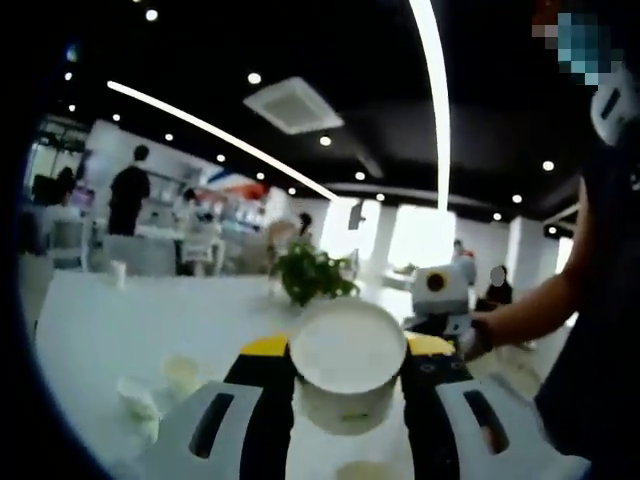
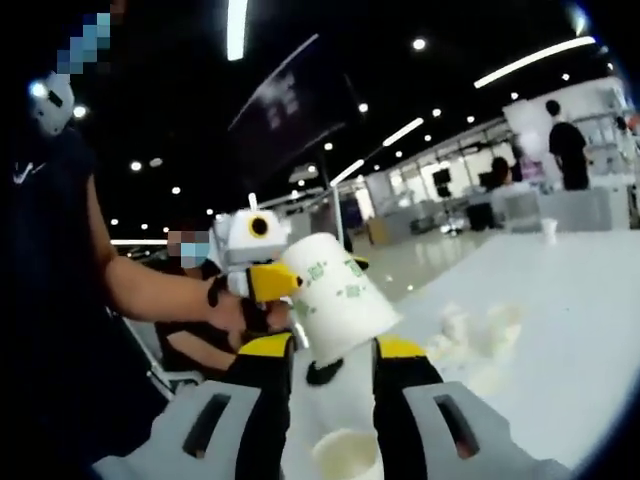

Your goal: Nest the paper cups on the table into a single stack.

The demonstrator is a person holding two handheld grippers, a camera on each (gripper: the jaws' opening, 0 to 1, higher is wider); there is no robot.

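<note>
**A:** What am I holding, and why up in the air?

**B:** In the left gripper view, my left gripper has its jaws clamped on a white paper cup, mouth facing the camera, lifted above the white bench. I'd say it's raised so the other cup can be lined up with it freely.

**A:** And the right?

**B:** In the right gripper view my right gripper looks closed on a second white cup. Just above it sits the tilted white paper cup with green print, held by the left gripper, which enters from the left. The two seem to be meeting to nest.

**A:** The rest?

**B:** More loose white cups are scattered on the bench, not yet stacked.
</note>
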